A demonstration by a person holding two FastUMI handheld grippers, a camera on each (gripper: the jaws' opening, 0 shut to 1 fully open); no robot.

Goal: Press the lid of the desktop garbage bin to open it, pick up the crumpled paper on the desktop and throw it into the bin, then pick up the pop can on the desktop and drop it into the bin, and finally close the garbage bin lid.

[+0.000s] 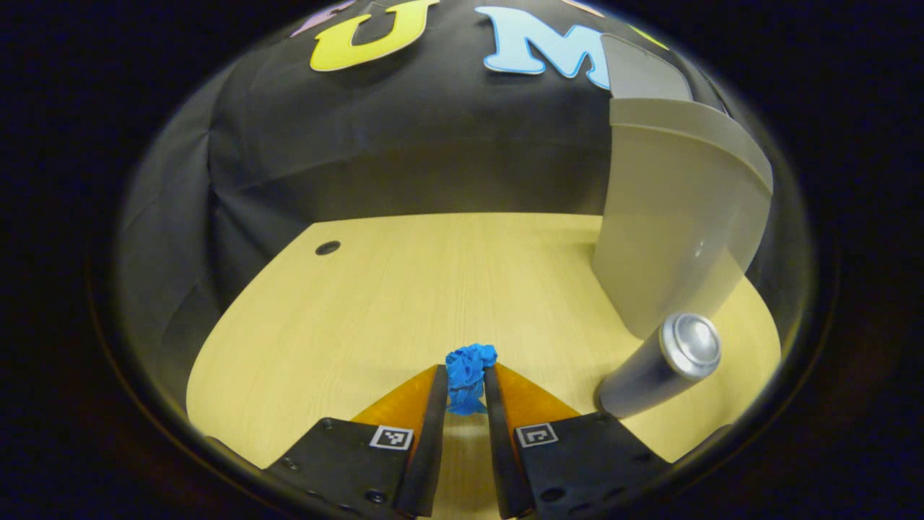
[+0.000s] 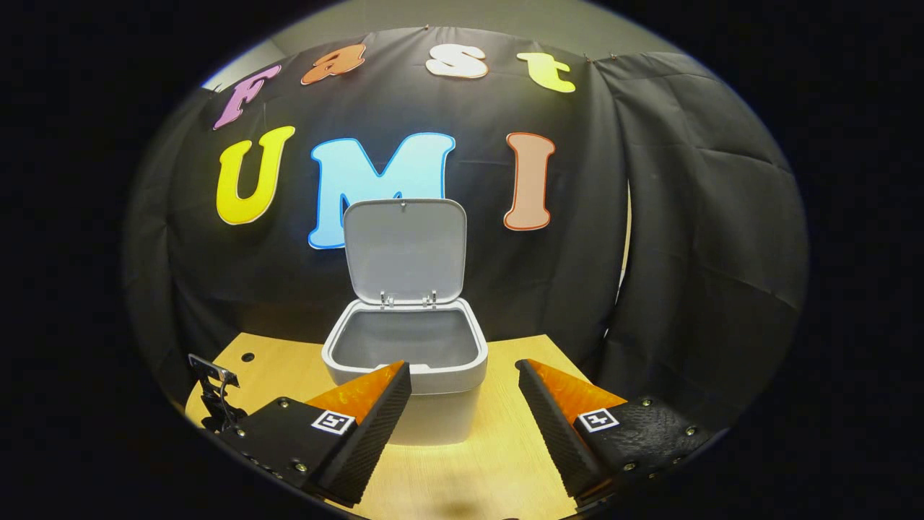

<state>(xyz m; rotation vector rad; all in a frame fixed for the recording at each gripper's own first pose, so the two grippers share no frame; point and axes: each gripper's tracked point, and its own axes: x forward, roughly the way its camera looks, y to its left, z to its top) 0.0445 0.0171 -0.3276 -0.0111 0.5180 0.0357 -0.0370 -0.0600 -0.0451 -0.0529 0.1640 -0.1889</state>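
Note:
In the left gripper view my left gripper is shut on a blue crumpled paper, low over the wooden desktop. A silver pop can stands just to its right, in front of the grey bin rising at the right edge. In the right gripper view the grey bin stands ahead on the desk with its lid raised upright and its inside showing bare. My right gripper hangs open above the desk, in front of the bin's front rim, holding nothing.
A dark round cable hole sits in the desktop at the far left. Black cloth walls close the desk at the back and both sides. Part of the other gripper shows at the left edge of the right gripper view.

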